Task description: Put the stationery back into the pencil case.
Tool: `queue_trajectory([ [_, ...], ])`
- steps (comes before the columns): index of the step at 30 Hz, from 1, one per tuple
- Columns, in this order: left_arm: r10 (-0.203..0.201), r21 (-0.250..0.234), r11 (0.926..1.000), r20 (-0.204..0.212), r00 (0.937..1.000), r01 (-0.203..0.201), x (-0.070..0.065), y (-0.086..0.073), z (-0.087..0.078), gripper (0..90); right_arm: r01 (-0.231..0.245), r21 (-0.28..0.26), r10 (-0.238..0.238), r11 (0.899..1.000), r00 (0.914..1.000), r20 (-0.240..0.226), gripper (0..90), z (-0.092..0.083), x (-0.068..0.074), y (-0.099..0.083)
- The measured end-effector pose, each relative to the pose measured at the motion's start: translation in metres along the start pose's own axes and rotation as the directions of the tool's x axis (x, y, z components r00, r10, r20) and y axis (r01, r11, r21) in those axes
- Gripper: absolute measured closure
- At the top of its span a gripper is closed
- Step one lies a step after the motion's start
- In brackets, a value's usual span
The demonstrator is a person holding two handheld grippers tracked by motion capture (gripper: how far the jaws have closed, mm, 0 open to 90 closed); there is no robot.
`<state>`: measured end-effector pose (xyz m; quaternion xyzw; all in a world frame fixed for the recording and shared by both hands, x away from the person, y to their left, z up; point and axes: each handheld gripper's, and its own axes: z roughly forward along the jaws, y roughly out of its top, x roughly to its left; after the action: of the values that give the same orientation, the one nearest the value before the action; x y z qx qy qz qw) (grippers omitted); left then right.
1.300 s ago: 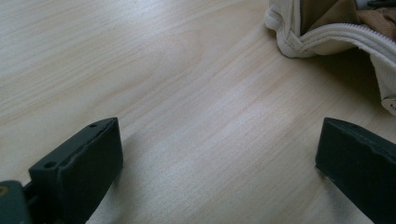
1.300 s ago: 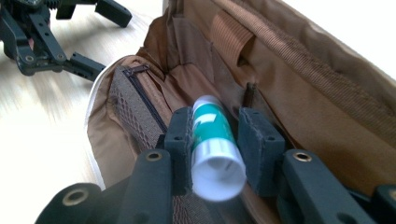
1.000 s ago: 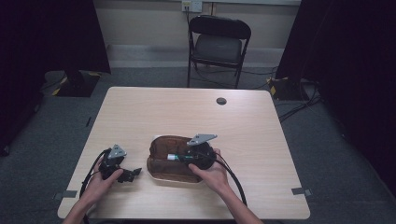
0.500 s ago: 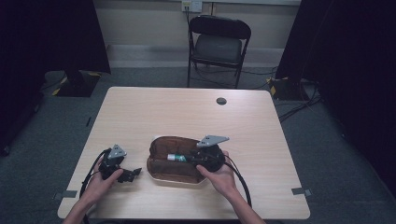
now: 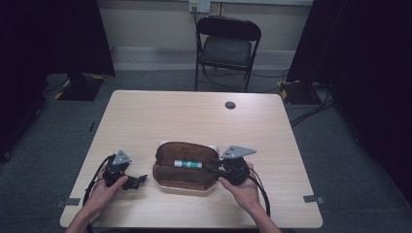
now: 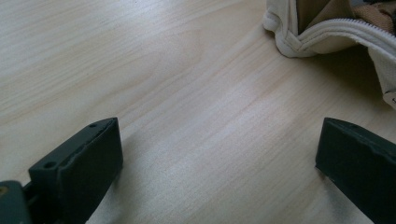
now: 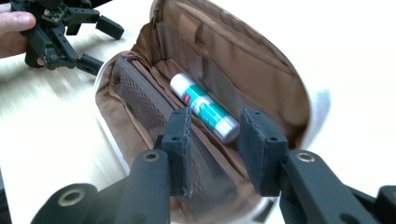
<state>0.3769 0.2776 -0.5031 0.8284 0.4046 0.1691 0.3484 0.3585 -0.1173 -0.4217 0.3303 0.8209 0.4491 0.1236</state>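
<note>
We see a brown-lined pencil case (image 5: 187, 166) lying unzipped near the front edge of the tabletop (image 5: 194, 116), about midway between its front corners. Inside it rests a white and green glue stick (image 5: 188, 164), lying lengthwise along the case's floor beside a mesh pocket (image 7: 140, 100).

Our right gripper (image 5: 214, 166) sits at the case's right end, pointing in toward the glue stick. In the right gripper view its jaws are narrowly parted and have just opened a little; the near end of the glue stick lies just ahead of the gap between them, and the pads are not pressing on it.

Our left gripper (image 5: 138, 180) rests on the tabletop near the front left corner, just beside the case's left end. In the left gripper view its jaws stand wide apart over bare wood, with the cream outer corner of the case and its zip at the upper right.

A small dark round grommet (image 5: 230, 105) sits near the far edge of the tabletop.
</note>
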Motion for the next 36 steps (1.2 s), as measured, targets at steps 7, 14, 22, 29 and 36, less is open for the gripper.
queue_trajectory([
  [7, -0.001, -0.001, 1.0, 0.002, 1.0, 0.001, 0.0, 0.0, 0.001, 0.0, -0.009, -0.014, 0.01, 1.0, 0.9994, 0.032, 63.8, -0.021, -0.007, -0.01],
  [14, -0.001, -0.001, 1.0, 0.002, 1.0, 0.001, 0.0, 0.0, 0.001, 0.0, -0.058, -0.014, 0.059, 0.998, 0.9944, 0.088, 59.9, -0.039, -0.026, -0.025],
  [22, -0.001, -0.001, 1.0, 0.002, 1.0, 0.001, 0.0, 0.0, 0.001, 0.0, -0.118, -0.013, 0.118, 0.993, 0.9799, 0.161, 54.1, -0.057, -0.05, -0.046],
  [29, -0.001, -0.001, 1.0, 0.002, 1.0, 0.001, 0.0, 0.0, 0.001, 0.0, -0.172, 0.003, 0.166, 0.985, 0.9572, 0.237, 47.1, -0.066, -0.076, -0.068],
  [36, -0.001, -0.001, 1.0, 0.002, 1.0, 0.001, 0.0, 0.0, 0.001, 0.0, -0.224, 0.022, 0.205, 0.974, 0.9241, 0.323, 35.5, -0.065, -0.101, -0.085],
])
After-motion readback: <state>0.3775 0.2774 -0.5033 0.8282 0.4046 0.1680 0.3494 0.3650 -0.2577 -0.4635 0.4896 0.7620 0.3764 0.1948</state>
